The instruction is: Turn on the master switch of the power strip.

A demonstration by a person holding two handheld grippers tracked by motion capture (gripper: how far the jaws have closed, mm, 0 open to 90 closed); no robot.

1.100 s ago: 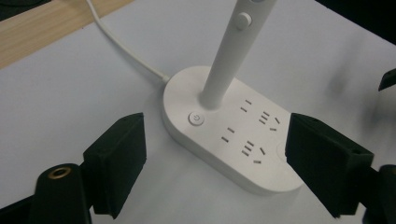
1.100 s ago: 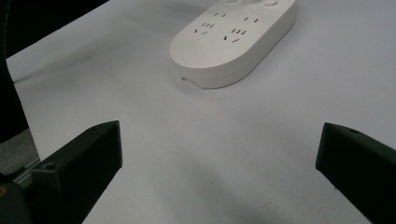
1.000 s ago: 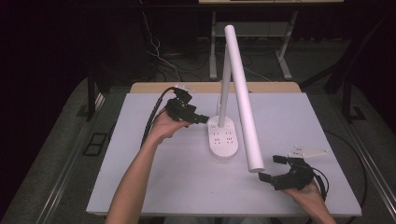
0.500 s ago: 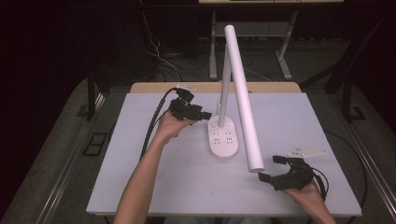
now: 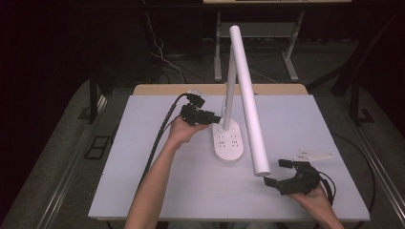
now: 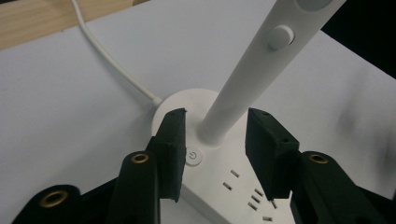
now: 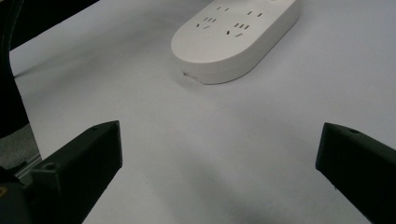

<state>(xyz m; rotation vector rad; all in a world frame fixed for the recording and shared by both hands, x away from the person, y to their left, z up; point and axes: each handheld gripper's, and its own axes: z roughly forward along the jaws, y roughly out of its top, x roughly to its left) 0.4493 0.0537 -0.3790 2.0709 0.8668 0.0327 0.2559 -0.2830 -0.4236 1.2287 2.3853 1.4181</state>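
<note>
Left gripper jaws, just narrowing, straddle the lamp stem ungripped, probably to steady it; lower-right, right gripper gapes empty.

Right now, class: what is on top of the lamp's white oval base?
On the base stand the lamp's stem, a round power button and socket slots. The left tool straddles the stem and covers part of the base.

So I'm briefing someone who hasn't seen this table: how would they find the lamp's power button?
Start at the white table and find the white lamp near its middle, with an oval base that carries sockets. The power button is a small round disc on that base, beside the foot of the stem. It alone bears a power symbol, unlike the plain round knob higher up.
</note>
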